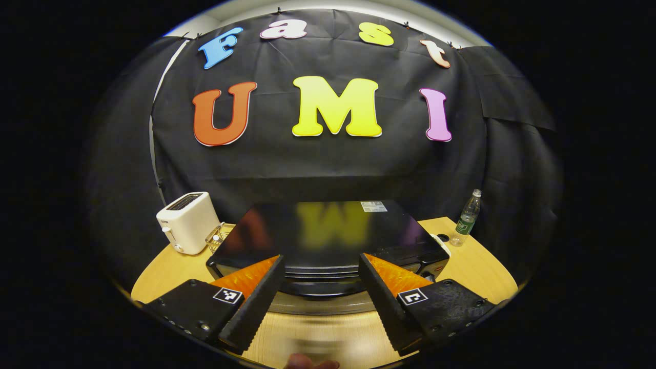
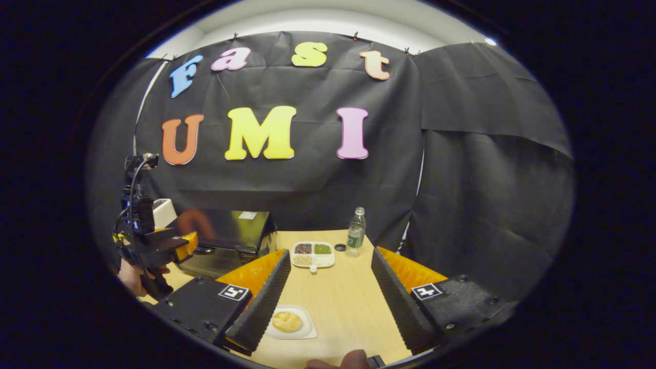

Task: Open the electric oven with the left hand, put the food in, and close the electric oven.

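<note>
A black electric oven [image 1: 328,233] with a glossy top stands on the wooden table [image 1: 476,269]. My left gripper [image 1: 320,300] hovers open just above and in front of it, and the dark bar along the oven's front edge [image 1: 320,288] lies between the spread fingers without touching them. In the right gripper view, the oven [image 2: 233,230] is at the left with the left gripper [image 2: 182,245] held by a hand in front of it. A round bun [image 2: 287,321] lies on a small white plate [image 2: 303,334] beside the left finger of my open right gripper [image 2: 328,305].
A white toaster [image 1: 187,221] and a small wire rack [image 1: 218,237] stand left of the oven. At the back of the table are a plastic bottle [image 2: 356,231], its cap [image 2: 339,247] and a white divided tray [image 2: 312,254] of beans. A hand [image 2: 133,277] grips the left gripper.
</note>
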A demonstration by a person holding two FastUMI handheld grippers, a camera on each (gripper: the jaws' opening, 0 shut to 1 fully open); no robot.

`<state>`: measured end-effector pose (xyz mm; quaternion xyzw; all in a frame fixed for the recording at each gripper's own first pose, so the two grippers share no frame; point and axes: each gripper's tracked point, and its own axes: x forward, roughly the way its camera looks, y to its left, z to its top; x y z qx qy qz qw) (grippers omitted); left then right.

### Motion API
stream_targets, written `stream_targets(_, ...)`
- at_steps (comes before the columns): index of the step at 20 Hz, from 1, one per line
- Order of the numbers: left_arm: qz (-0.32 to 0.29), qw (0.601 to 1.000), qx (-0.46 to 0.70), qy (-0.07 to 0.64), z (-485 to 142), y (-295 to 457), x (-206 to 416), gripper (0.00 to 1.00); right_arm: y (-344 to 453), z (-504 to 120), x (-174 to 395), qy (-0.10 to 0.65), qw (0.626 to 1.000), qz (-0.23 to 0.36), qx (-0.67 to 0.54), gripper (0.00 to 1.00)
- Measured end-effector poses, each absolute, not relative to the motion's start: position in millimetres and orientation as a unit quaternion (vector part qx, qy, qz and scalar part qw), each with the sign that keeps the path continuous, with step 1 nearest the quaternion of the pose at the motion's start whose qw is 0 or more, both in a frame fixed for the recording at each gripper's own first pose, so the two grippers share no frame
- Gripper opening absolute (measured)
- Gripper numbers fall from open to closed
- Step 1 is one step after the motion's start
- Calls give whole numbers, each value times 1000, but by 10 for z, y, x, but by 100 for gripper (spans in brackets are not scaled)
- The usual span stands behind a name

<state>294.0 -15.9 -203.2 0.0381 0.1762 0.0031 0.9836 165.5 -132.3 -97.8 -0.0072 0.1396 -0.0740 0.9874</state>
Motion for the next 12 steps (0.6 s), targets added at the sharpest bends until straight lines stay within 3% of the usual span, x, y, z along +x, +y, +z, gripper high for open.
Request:
stream_targets(3, 11, 980, 35, 196, -2192, -105, 2985, 94, -1378, -1049, 1636, 151, 985, -84, -7, 98)
stream_targets(4, 20, 978, 33, 204, -2249, -83, 2962, 84, -1372, -1046, 1630, 152, 985, -84, -8, 98)
stream_targets(5, 21, 979, 35, 198, -2224, -78, 2949, 96, -1357, -1047, 1613, 152, 985, -84, -10, 98)
stream_targets(12, 11, 973, 32, 228, -2318, -112, 2496, 98, -1140, -1022, 1452, 146, 987, -65, -10, 98)
